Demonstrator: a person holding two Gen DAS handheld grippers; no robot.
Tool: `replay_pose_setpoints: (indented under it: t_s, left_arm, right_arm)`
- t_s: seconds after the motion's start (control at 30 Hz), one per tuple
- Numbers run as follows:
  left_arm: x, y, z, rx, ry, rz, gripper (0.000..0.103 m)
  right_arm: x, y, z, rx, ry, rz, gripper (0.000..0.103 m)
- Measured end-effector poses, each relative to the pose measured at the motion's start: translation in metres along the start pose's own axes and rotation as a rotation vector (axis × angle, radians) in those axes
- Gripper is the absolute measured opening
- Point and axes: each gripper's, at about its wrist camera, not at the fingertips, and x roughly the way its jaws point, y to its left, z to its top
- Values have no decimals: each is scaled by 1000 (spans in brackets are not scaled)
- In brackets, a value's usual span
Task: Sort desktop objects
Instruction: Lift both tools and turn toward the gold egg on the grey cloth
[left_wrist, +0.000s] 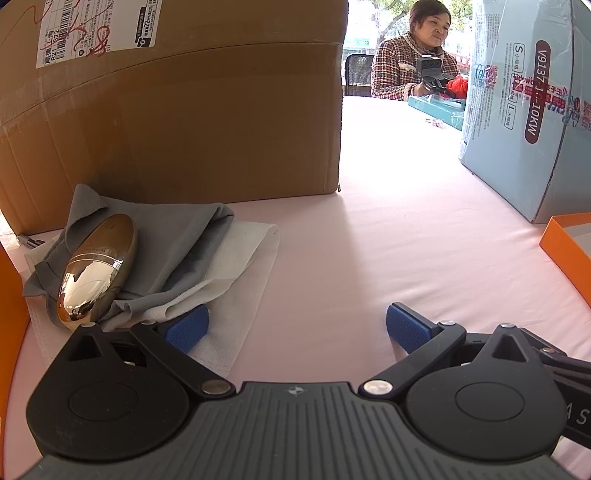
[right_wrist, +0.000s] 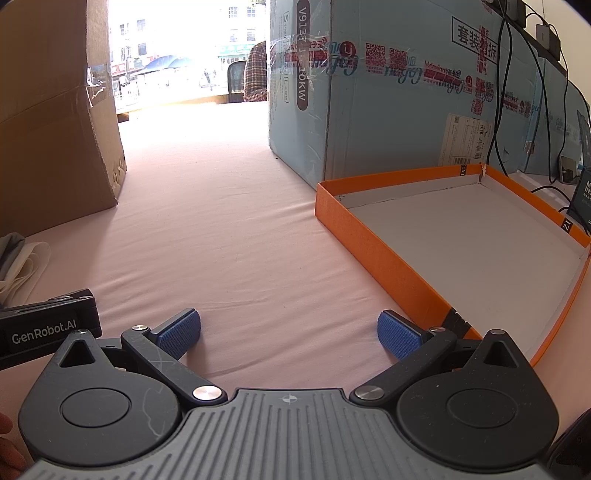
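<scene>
Left wrist — bottle (left_wrist: 96, 269) left of tool (left_wrist: 297, 330)

pink tablecloth (right_wrist: 229, 229); bright window (right_wrist: 177, 48) behind; cardboard box (left_wrist: 192, 110) left

Cardboard box (left_wrist: 184, 110), blue carton (right_wrist: 388, 92) (taped), seated person (left_wrist: 413, 62).
</scene>
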Motion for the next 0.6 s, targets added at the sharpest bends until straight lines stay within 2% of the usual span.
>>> replay_pose_setpoints:
  t_s: [0.6]
  left_arm:
    - [-5, 2, -3, -13, 0, 5, 103]
  right_arm:
    - [-2, 2, -1, -3, -3, -2, 103]
